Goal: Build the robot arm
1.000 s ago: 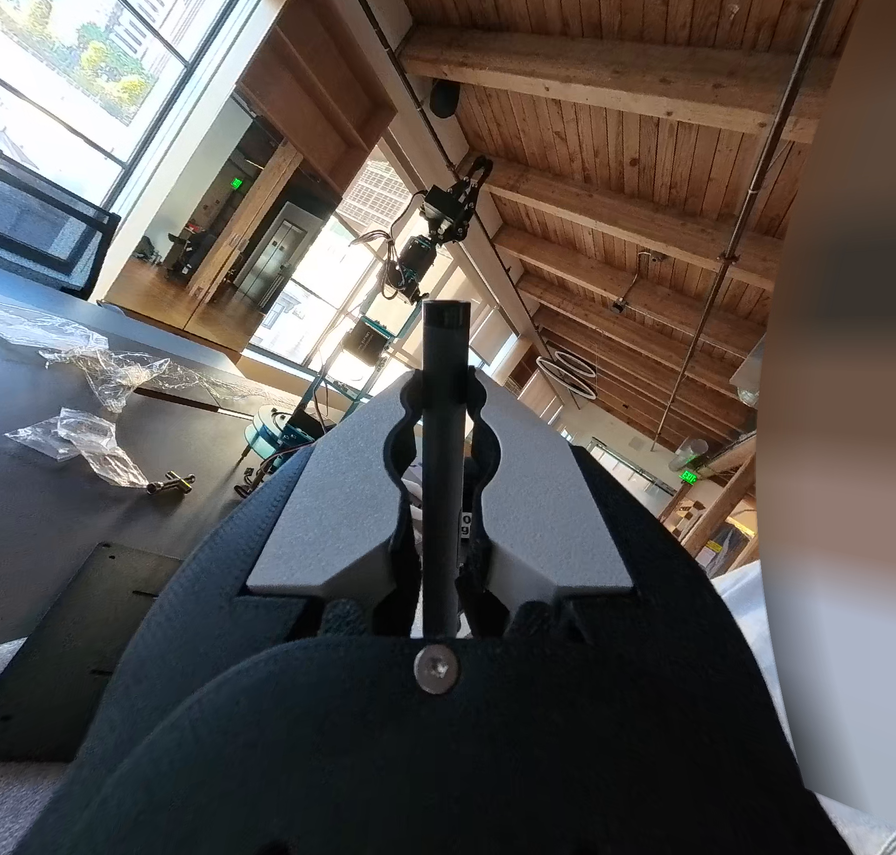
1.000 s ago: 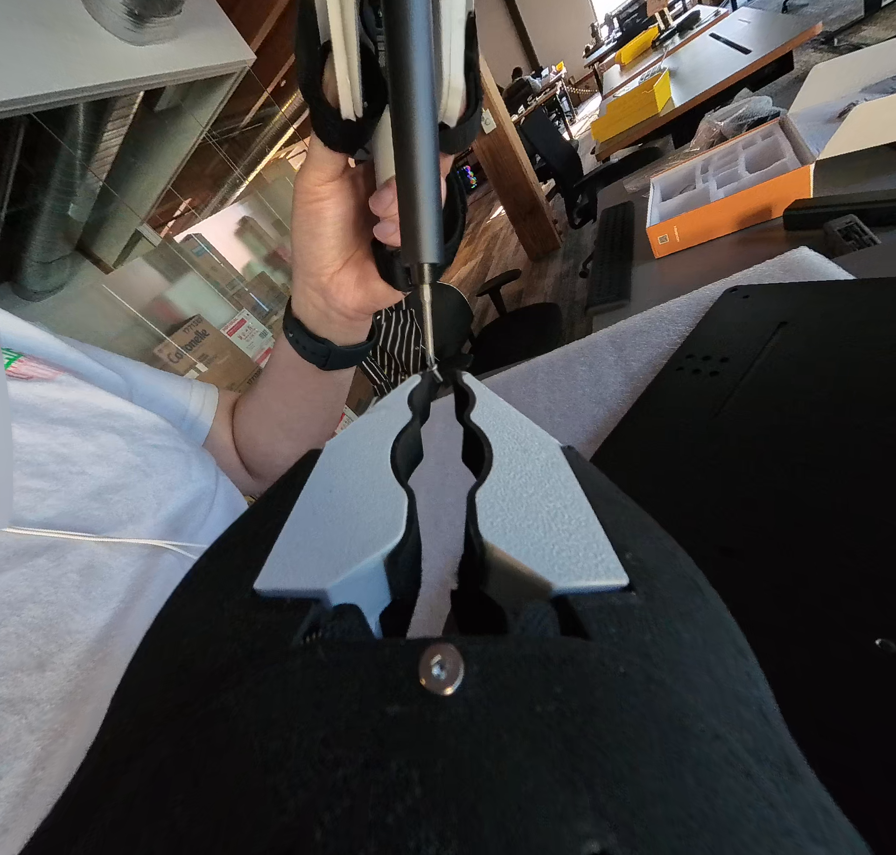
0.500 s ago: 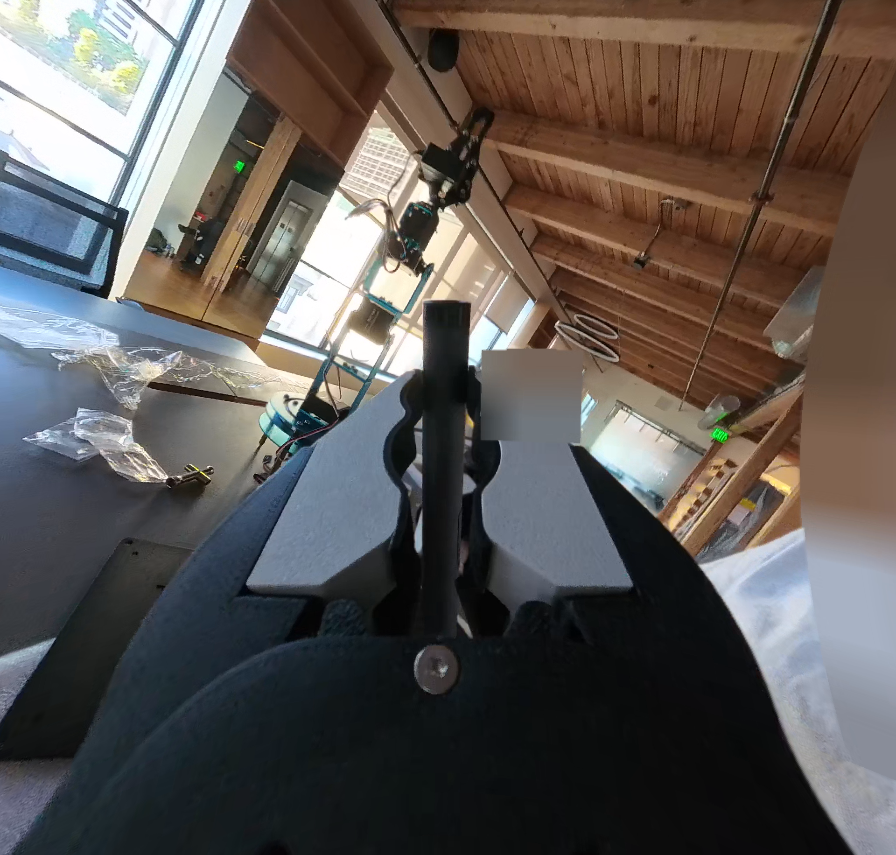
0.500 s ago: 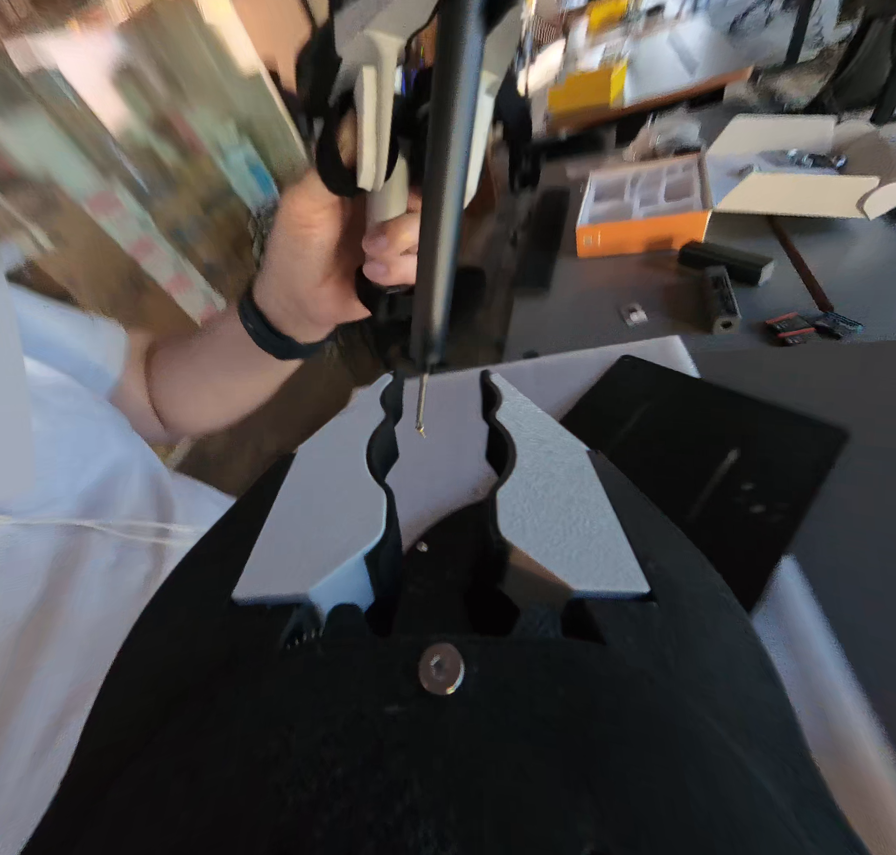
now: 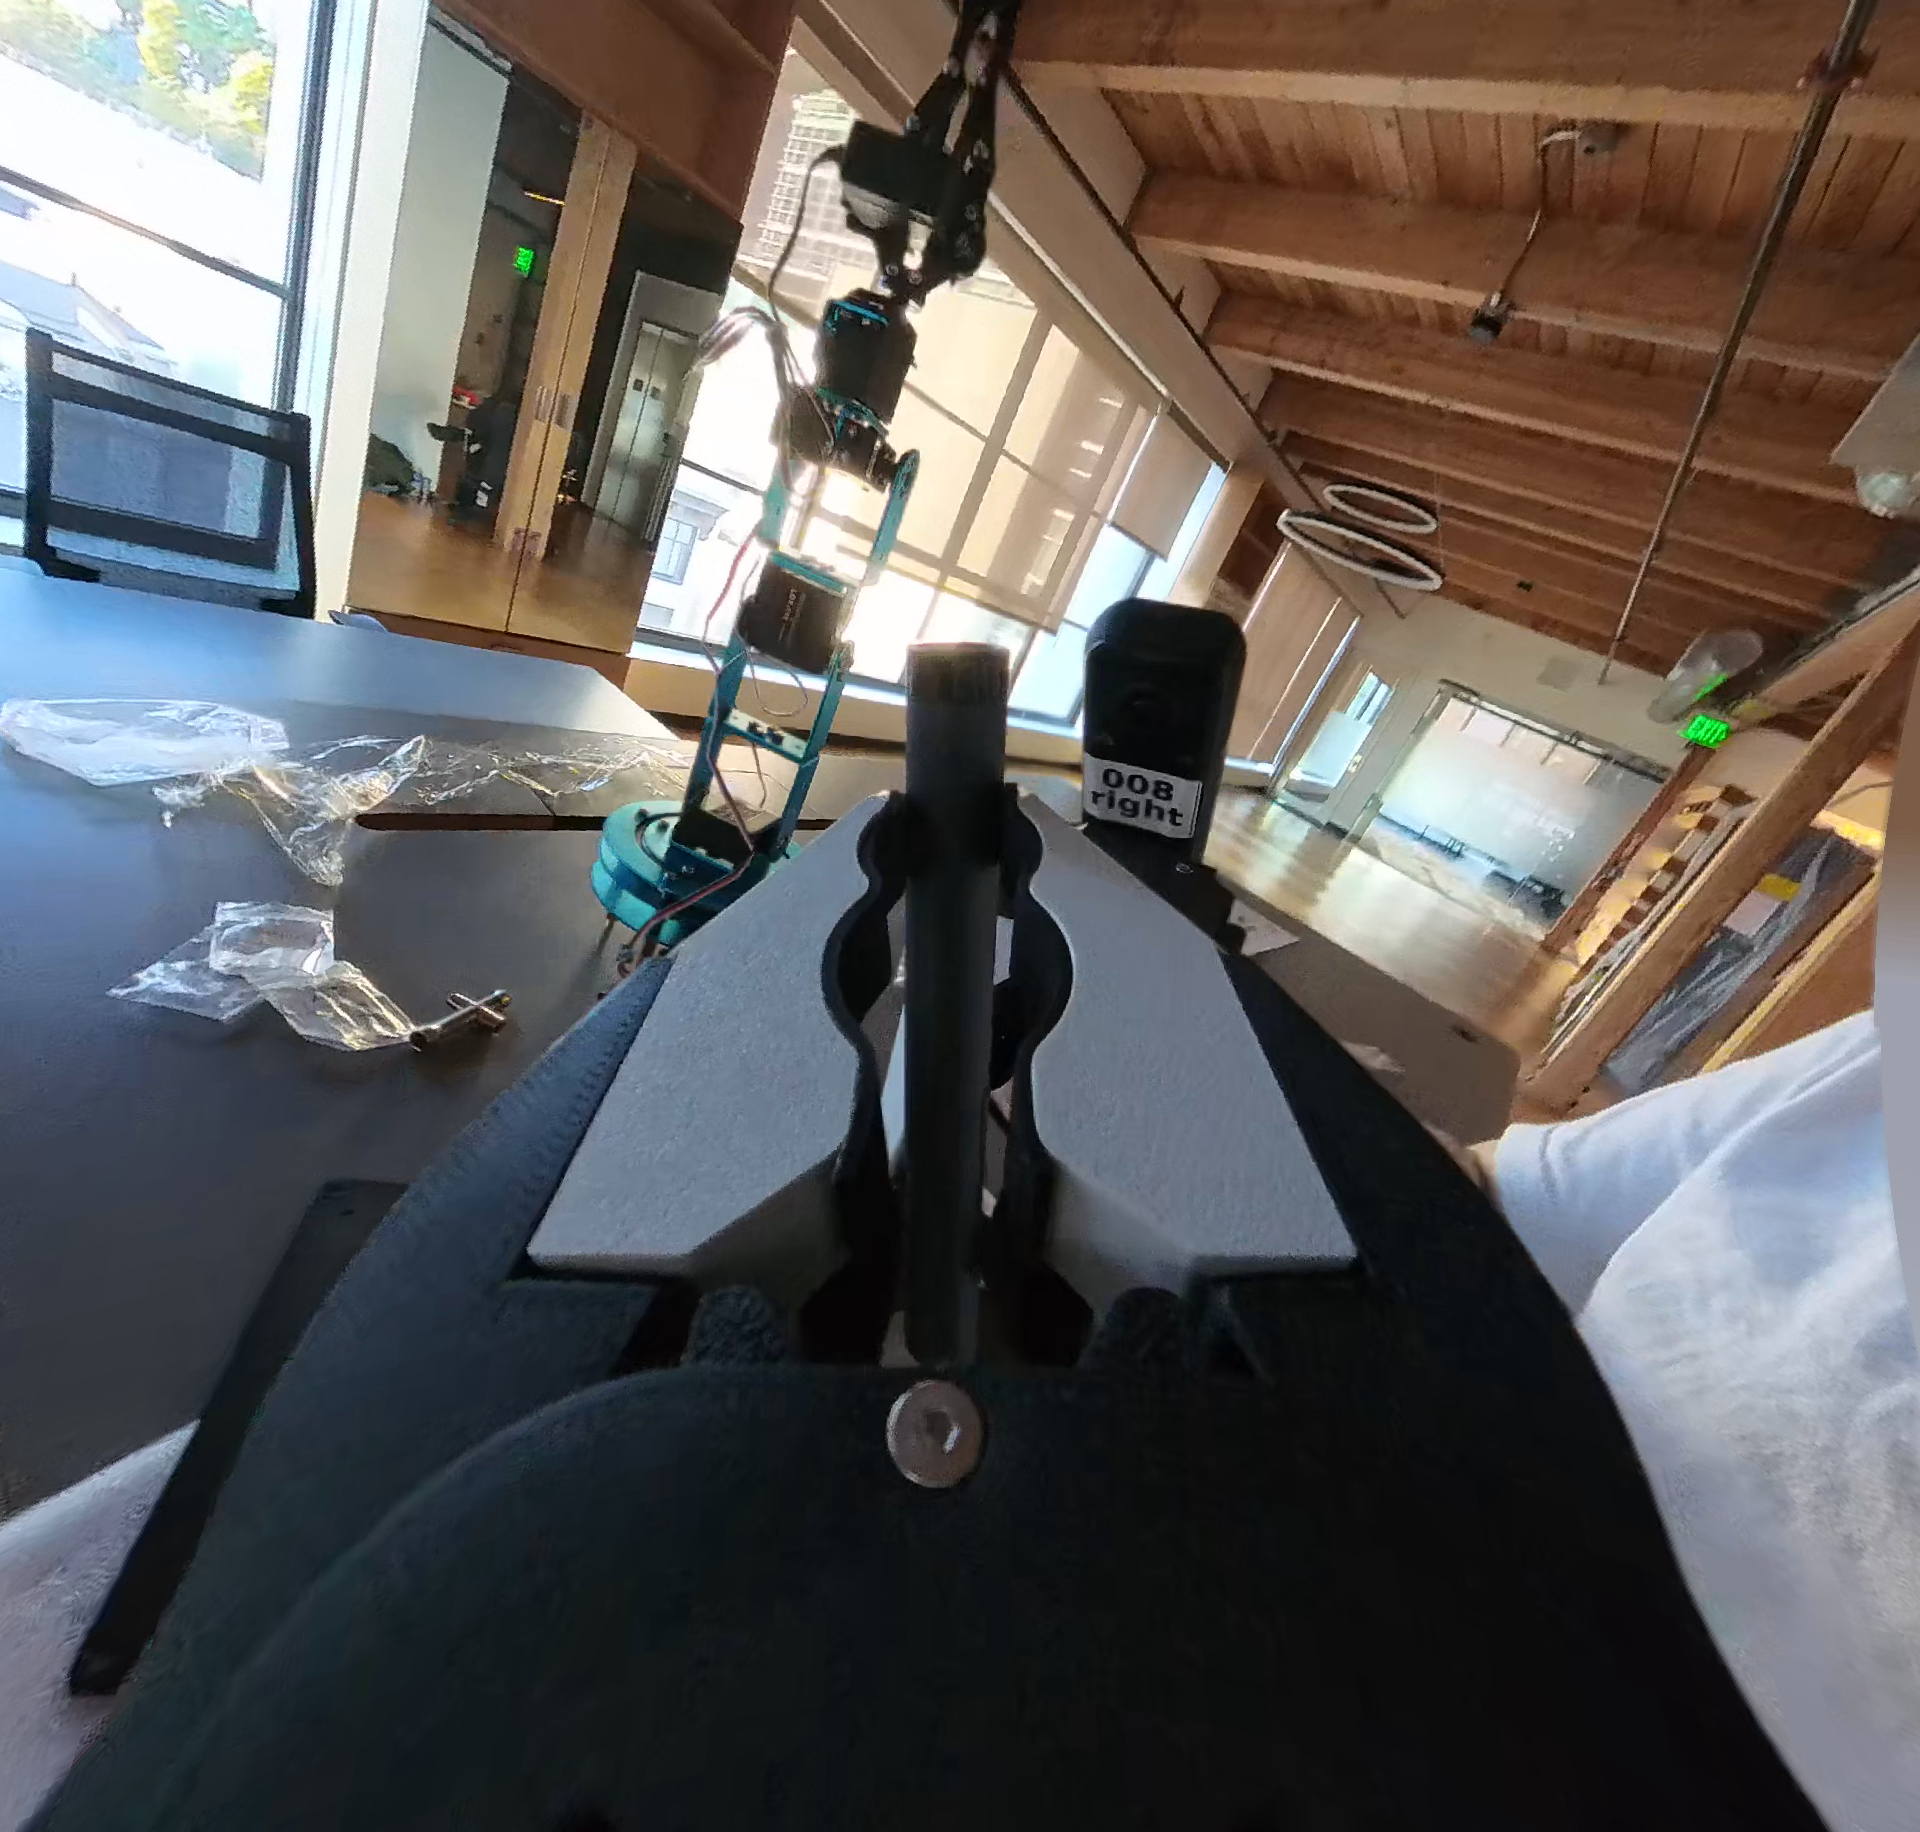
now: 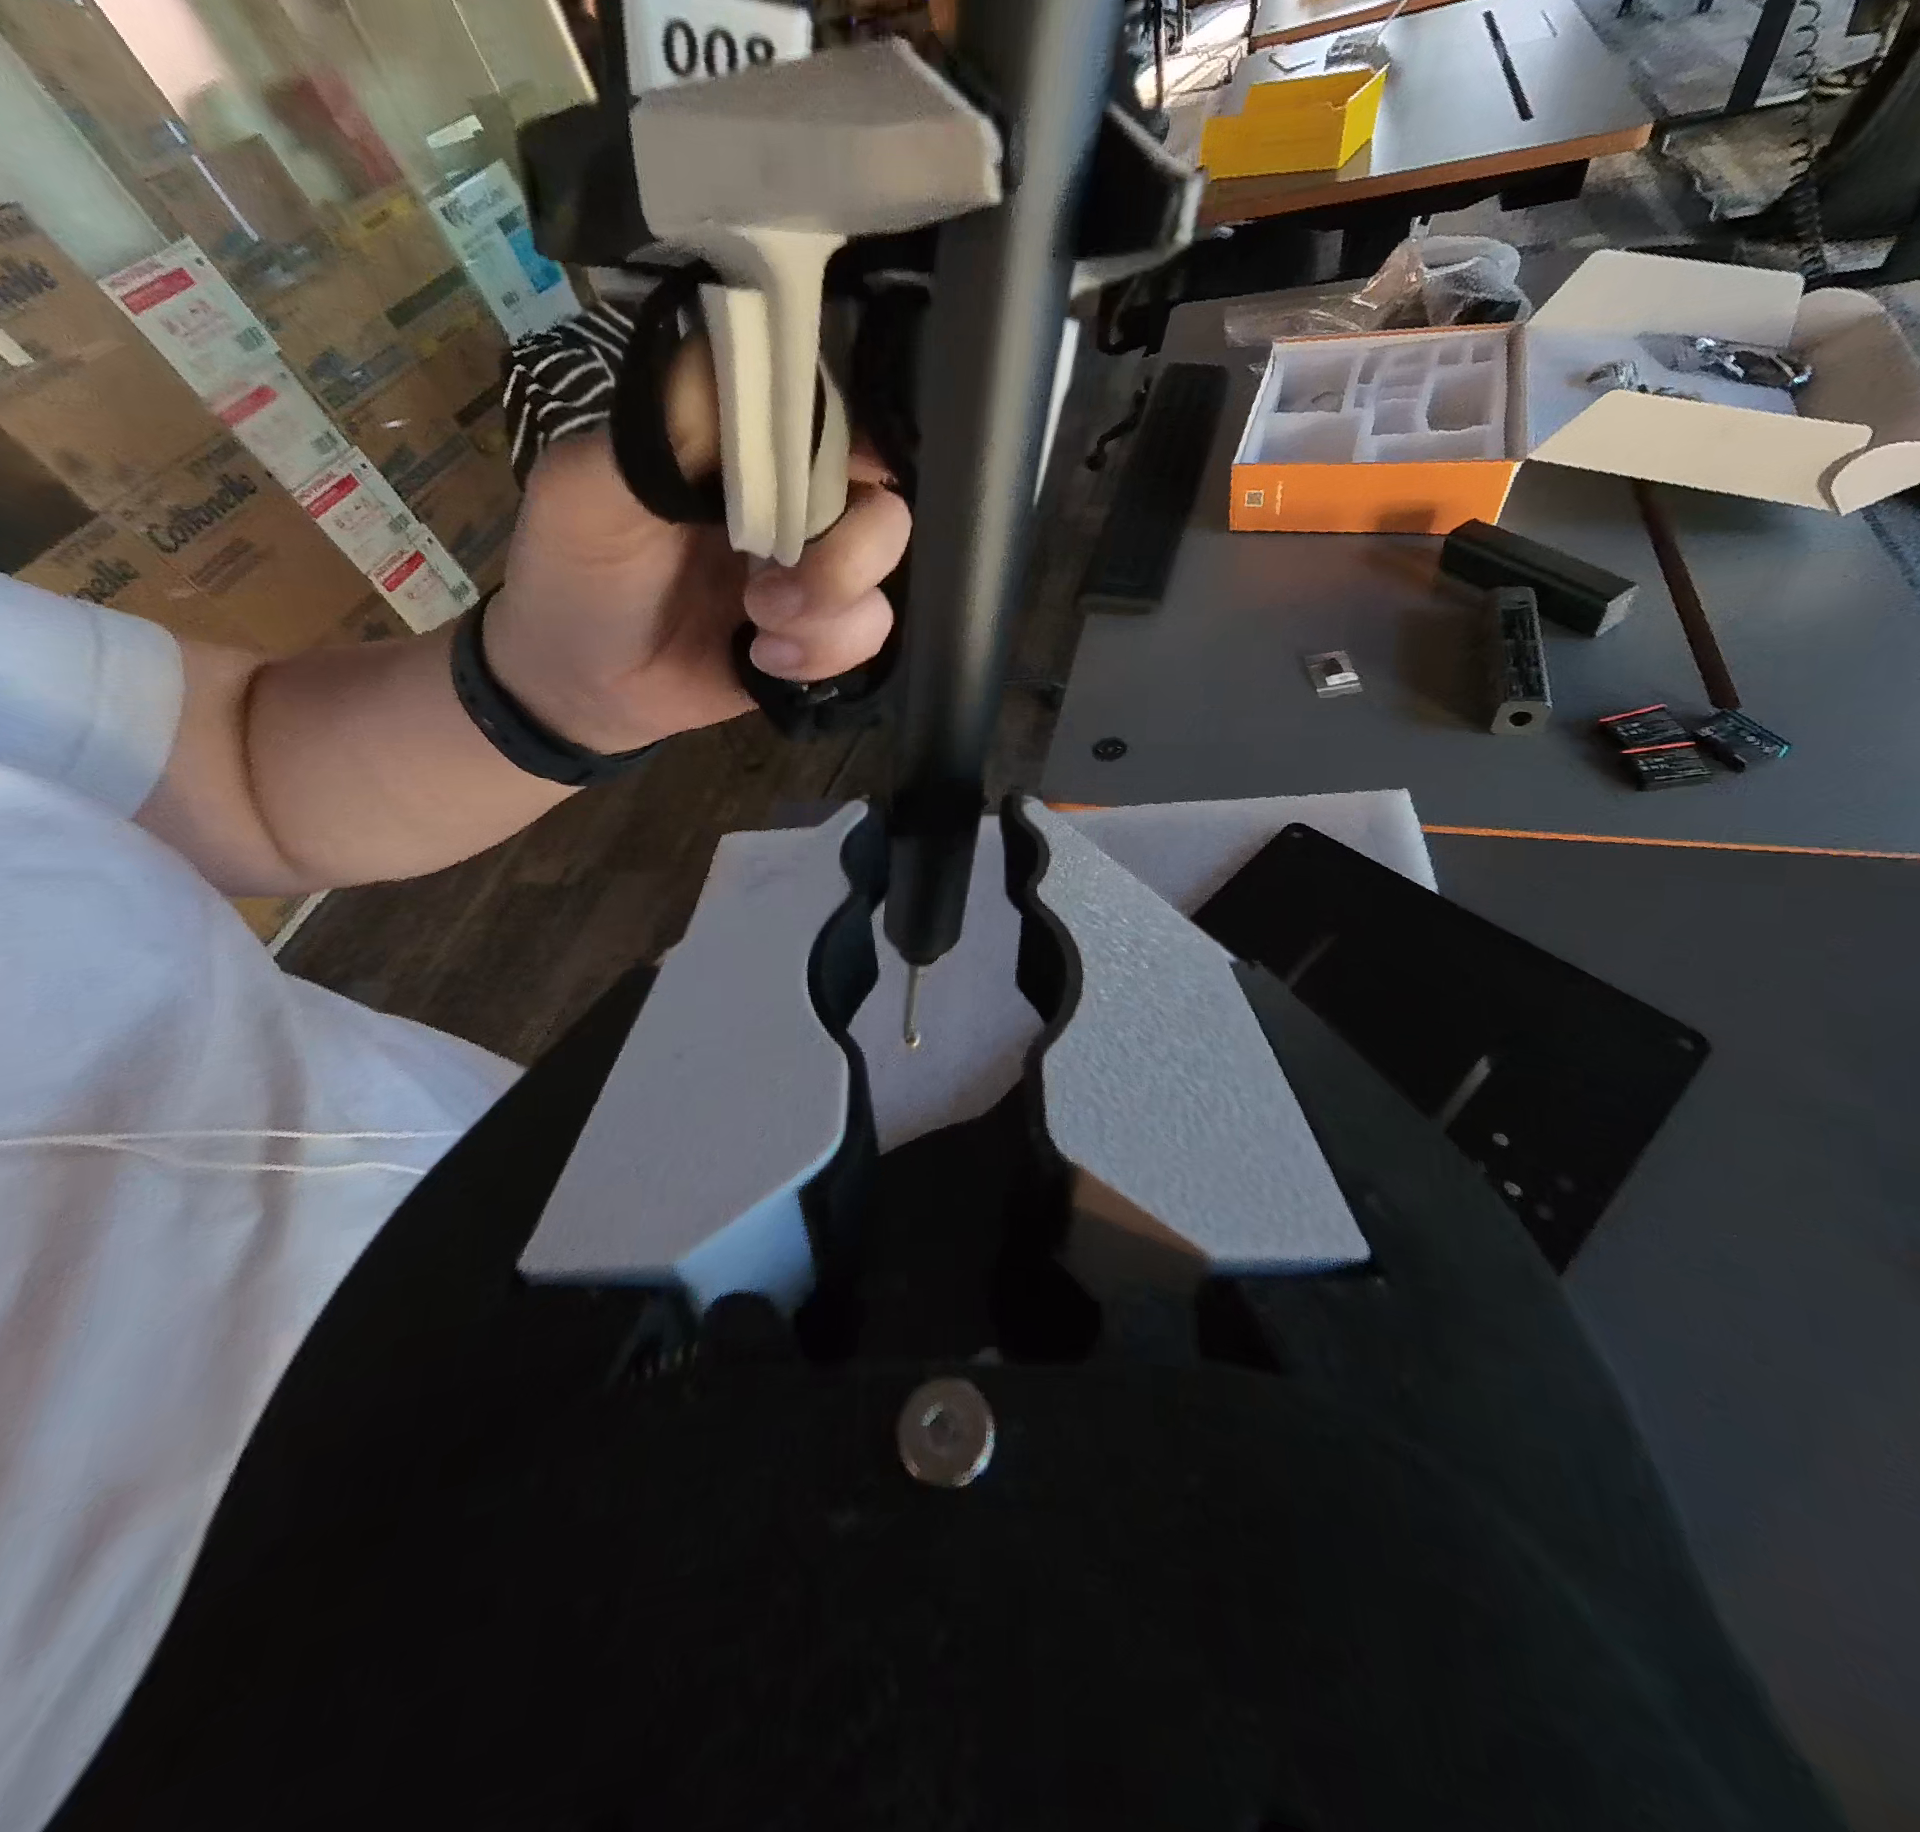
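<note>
**Driver held upright in left claw; right claw spread around its lower end**

Condition as found: the left claw (image 5: 951,826) is clenched on a slim dark driver (image 5: 940,1003), gripping the barrel between its notched pads, the capped end pointing up toward twelve o'clock. A hand (image 6: 644,598) holds that gripper's handle. From the right wrist view, the driver comes down from twelve o'clock and its narrow nose sits in the gap of the right claw (image 6: 940,826), which is released and grasps nothing. The pads stand just beside the nose on either side, apparently apart from it.

Below the bit tip (image 6: 911,1024) lies a white foam sheet (image 6: 1247,826), with a black plate (image 6: 1455,1034) on it toward three o'clock. An orange box (image 6: 1371,452) with a white insert rests on the grey surface (image 6: 1195,681) at about two o'clock. In the left view a small teal robot arm (image 5: 790,639) stands at twelve o'clock, with clear plastic bags (image 5: 260,972) and a small metal cross key (image 5: 462,1019) at nine o'clock.

Not verifiable:
- whether the bit touches the foam or hangs above it;
- the bit's shape — too small;
- the driver's upper length, cut off at the frame edge in the right view;
- most of the black plate's near part, hidden behind the gripper body.

No fastener is visible on the bit.
</note>
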A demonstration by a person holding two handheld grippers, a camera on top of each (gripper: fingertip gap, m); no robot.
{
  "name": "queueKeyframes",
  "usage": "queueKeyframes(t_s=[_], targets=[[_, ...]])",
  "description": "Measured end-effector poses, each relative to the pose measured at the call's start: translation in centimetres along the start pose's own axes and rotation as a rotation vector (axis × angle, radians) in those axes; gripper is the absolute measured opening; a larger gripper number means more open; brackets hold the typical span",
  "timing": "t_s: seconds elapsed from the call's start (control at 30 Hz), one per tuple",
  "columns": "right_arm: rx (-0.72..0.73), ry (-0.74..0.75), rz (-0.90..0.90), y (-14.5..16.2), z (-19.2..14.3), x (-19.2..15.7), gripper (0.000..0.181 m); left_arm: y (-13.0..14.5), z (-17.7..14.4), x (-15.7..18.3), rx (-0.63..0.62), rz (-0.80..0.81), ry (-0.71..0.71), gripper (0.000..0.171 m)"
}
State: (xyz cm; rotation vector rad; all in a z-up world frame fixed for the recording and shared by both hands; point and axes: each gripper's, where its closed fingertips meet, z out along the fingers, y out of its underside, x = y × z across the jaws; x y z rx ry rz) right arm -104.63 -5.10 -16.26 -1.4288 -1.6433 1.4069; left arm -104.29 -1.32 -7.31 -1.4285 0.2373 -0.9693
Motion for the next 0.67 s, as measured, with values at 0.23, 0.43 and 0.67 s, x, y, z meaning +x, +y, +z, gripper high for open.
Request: queueKeyframes(t_s=[0.23, 0.43, 0.67], targets=[[-0.090, 0.008, -0.038, 1.9, 0.3, 0.5, 0.015, 0.8, 0.6, -0.1, -0.031, 0.054, -0.015, 0.015], [-0.112, 0.032, -0.010, 3.8, 0.4, 1.4, 0.015, 2.6, 0.9, -1.1, -0.065, 0.066, -0.028, 0.016], [-0.127, 0.029, 0.019, 5.1, 0.8, 2.1, 0.015, 3.9, 0.9, -2.2, -0.089, 0.050, -0.051, 0.015]])
